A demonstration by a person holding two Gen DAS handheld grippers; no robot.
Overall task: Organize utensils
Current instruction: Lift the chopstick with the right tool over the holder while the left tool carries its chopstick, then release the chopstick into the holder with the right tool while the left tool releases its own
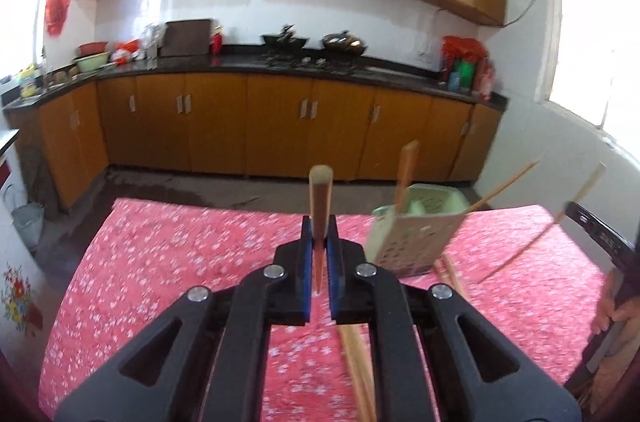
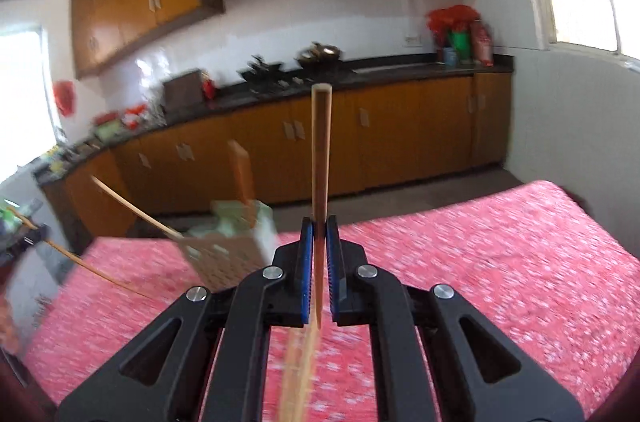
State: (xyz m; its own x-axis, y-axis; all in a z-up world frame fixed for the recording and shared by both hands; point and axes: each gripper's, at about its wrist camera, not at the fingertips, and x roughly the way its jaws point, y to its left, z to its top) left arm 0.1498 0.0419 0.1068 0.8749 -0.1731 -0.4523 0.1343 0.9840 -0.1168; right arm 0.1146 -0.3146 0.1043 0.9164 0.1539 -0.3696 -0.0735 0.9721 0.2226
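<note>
The left gripper (image 1: 319, 242) was clamped tight on a wooden chopstick (image 1: 320, 198) that stood upright between its blue pads above the pink floral tablecloth (image 1: 168, 262). The right gripper (image 2: 319, 242) likewise pinched a second chopstick (image 2: 321, 150). The pale green perforated utensil holder (image 1: 412, 238) stood on the cloth to the left gripper's right, a flat wooden utensil (image 1: 406, 174) leaning inside it and loose chopsticks (image 1: 450, 270) lying just beside its base
</note>
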